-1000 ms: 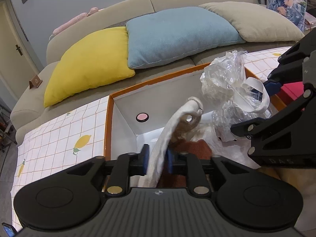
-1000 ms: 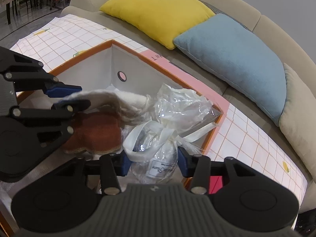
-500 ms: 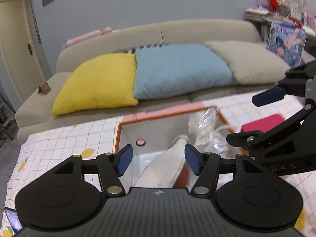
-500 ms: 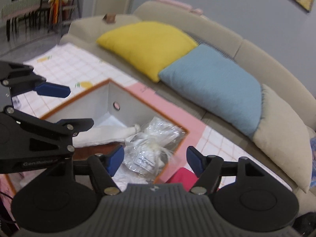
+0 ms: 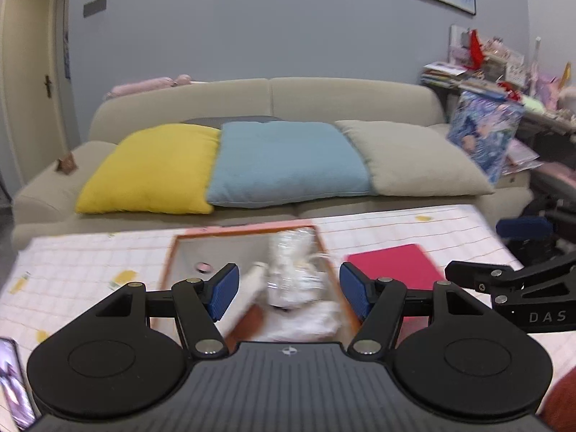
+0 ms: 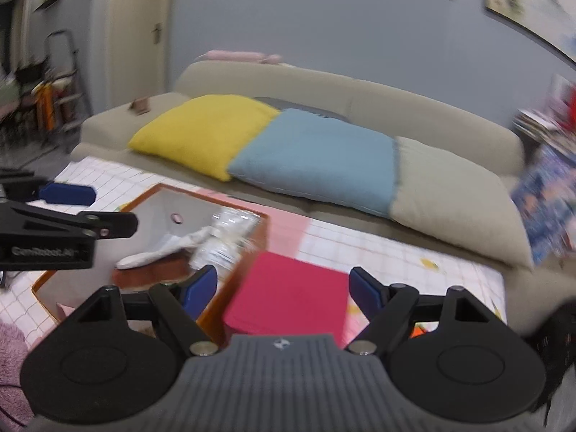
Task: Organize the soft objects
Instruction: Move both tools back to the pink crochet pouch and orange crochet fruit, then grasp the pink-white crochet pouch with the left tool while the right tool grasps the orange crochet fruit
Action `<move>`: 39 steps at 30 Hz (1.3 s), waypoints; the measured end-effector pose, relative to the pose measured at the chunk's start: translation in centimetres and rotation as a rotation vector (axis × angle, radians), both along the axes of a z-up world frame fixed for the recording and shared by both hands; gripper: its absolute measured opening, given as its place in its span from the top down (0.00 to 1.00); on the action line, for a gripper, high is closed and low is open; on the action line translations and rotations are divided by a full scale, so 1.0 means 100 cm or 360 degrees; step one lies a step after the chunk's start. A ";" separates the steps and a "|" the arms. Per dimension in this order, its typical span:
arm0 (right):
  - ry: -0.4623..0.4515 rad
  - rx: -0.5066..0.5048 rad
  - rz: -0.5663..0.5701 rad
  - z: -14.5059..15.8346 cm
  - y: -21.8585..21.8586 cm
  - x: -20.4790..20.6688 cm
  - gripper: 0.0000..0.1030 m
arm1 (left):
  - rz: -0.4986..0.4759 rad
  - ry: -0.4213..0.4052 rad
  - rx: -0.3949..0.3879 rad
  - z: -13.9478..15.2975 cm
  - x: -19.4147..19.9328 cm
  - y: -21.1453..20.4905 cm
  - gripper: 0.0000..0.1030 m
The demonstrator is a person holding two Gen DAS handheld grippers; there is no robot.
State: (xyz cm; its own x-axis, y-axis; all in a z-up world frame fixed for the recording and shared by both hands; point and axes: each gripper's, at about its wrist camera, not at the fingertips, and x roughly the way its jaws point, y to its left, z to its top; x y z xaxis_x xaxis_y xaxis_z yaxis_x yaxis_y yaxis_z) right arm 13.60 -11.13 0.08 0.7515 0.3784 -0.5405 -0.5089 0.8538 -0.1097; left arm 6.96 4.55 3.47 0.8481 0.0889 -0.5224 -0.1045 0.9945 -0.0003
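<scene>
An orange-rimmed storage box (image 5: 172, 252) (image 6: 144, 194) stands on the checked tablecloth. Inside it lie a white soft roll (image 5: 252, 277) (image 6: 154, 255), a crinkled clear plastic bag (image 5: 291, 255) (image 6: 226, 230) and a brown soft piece (image 5: 248, 324) (image 6: 154, 275). My left gripper (image 5: 288, 289) is open and empty, raised above and behind the box. My right gripper (image 6: 282, 291) is open and empty, over the box's right edge and a red flat pad (image 6: 288, 295) (image 5: 392, 262).
A beige sofa (image 5: 270, 97) behind the table carries yellow (image 5: 151, 169), blue (image 5: 288, 162) and beige (image 5: 414, 162) cushions. A cluttered shelf (image 5: 504, 72) stands at the right. A phone (image 5: 14, 385) lies at the left edge. A purple fuzzy item (image 6: 10, 352) sits at the lower left.
Both grippers let go of their items in the box, opened wide and pulled up and back. The white roll and plastic bag now rest in the box.
</scene>
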 end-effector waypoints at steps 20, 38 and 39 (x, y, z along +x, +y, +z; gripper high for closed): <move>0.0140 0.0110 -0.0591 -0.075 -0.120 0.000 0.35 | -0.0705 0.0157 0.0167 -0.036 0.049 -0.123 0.29; 0.0183 0.0289 -0.0547 -0.145 -0.158 0.097 0.46 | -0.1436 0.0744 0.1166 -0.122 0.154 -0.224 0.29; 0.0180 0.0304 -0.0542 -0.146 -0.159 0.102 0.46 | -0.1452 0.0773 0.1200 -0.128 0.157 -0.228 0.29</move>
State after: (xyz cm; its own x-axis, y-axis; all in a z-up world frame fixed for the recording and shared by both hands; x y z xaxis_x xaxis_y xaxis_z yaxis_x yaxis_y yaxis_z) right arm 23.77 -26.98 -14.55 0.7909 0.2199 -0.5711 -0.1933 0.9752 0.1077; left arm 22.63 -18.21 -9.29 0.4952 -0.0139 -0.8687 0.7819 0.4430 0.4386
